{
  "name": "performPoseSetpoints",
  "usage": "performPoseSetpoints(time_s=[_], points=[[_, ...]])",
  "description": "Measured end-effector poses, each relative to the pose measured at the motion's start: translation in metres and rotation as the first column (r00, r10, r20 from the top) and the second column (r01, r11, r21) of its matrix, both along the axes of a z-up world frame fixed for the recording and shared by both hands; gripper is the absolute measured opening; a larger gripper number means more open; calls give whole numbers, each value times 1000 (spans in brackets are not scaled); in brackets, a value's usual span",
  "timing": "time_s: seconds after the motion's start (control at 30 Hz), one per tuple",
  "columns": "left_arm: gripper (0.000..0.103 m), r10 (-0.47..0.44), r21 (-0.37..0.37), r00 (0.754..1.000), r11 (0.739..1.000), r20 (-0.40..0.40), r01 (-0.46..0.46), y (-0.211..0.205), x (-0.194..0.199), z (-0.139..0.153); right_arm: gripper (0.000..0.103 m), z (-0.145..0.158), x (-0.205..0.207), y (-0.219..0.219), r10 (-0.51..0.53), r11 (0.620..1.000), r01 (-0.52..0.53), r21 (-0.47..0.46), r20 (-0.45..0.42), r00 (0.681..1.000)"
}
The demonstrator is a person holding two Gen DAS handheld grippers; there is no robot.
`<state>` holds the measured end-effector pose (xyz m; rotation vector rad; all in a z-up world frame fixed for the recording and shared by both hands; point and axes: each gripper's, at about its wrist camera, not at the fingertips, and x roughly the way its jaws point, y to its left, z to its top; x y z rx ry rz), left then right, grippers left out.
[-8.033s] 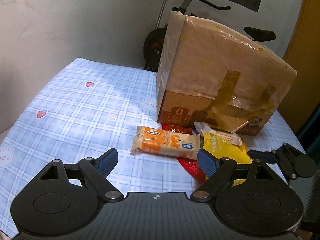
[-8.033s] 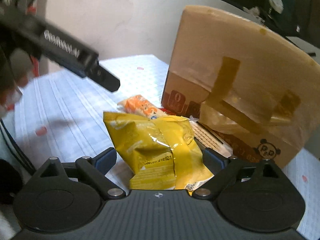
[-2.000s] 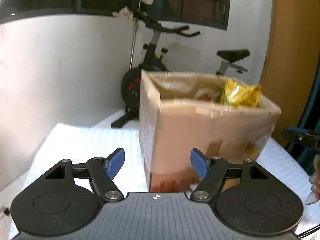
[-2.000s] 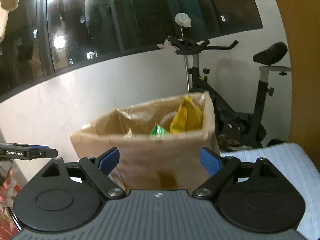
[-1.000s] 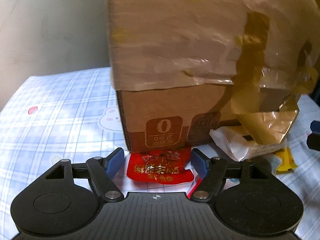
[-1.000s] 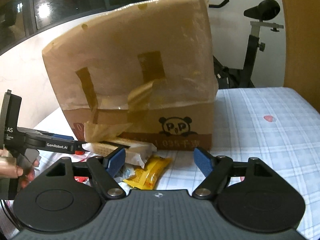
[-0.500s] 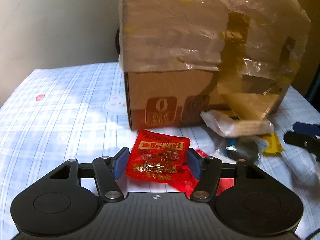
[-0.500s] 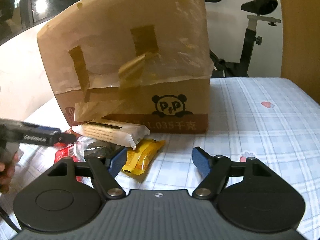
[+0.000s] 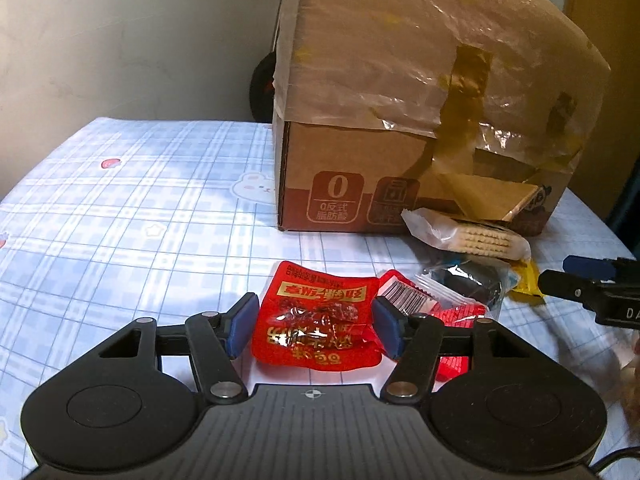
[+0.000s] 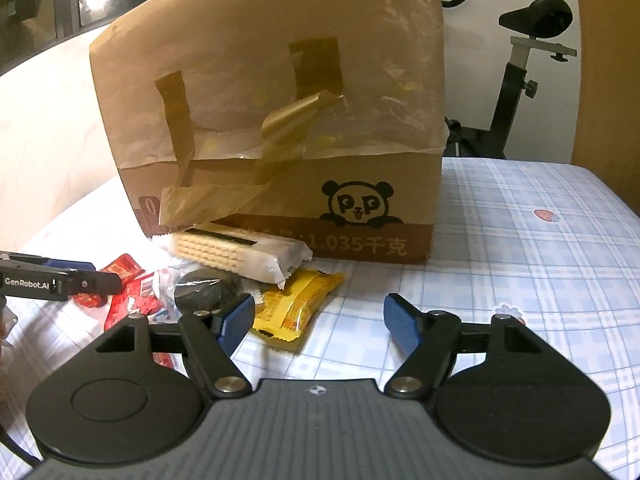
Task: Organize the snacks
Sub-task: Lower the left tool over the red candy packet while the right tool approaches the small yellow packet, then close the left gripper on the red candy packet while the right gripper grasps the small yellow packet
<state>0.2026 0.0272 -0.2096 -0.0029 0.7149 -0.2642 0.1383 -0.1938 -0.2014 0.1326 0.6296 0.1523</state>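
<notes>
On the checked cloth (image 9: 120, 216), the "1.035千克" box (image 10: 280, 120); left tool (image 9: 314, 324) pinches a red packet (image 9: 316, 328), right tool (image 10: 319, 320) spread.

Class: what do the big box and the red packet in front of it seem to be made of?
Box: brown cardboard, matte, with printed marks; its upper part carries wrinkled, shiny clear film and tan tape. Red packet: probably glossy plastic or foil film, judging by its crinkles and glints.
</notes>
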Motion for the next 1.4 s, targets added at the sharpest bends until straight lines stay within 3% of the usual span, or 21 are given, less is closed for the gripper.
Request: performPoseSetpoints(time_s=[0.47,0.97,1.27,1.4], points=[[66,-2,-28,1000,1000,13,2,3,-6,0,70,-5,20,13,4,996,-14,-94,-101,995],[65,6,-67,1000,998,15,-5,8,-10,0,66,5,46,20,-38,989,16,-149,-142,989],[66,6,-66,1000,998,14,-6,8,-10,1,62,1,28,-11,-133,988,117,-101,-166,977],[65,6,-63,1000,998,14,-5,7,-10,1,62,10,26,-6,-83,992,70,-105,-121,989]])
